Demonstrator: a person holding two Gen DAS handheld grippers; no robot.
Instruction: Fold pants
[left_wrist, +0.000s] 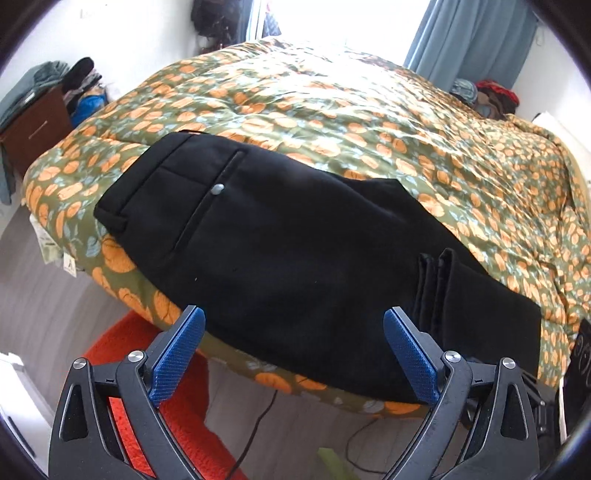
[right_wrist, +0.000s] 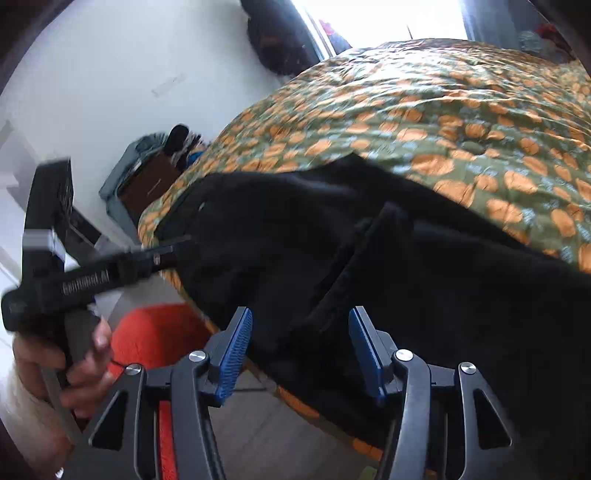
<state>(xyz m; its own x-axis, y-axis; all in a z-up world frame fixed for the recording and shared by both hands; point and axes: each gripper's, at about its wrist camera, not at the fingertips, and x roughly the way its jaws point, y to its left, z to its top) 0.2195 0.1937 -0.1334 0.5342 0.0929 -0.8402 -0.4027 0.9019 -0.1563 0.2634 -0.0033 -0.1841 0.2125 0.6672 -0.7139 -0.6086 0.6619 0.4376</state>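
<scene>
Pants (left_wrist: 295, 251), black and folded over, lying flat on the flowery blanket (left_wrist: 369, 110) at the near edge of the bed. Gray button (left_wrist: 217, 189) on the back pocket, near the waist end of the pants. Leg ends (left_wrist: 436, 266) stacked on top of the pants. Left gripper (left_wrist: 293, 325) above the near side of the pants, jaws wide apart, nothing held. Right gripper (right_wrist: 300, 325) also over the pants, jaws apart, pads not pressing the cloth. Hand (right_wrist: 70, 358) left of the pants, holding the left tool's handle. Orange rug (left_wrist: 125, 369) on the floor below the pants.

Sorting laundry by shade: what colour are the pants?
Black pants, clearest in the left wrist view.
</scene>
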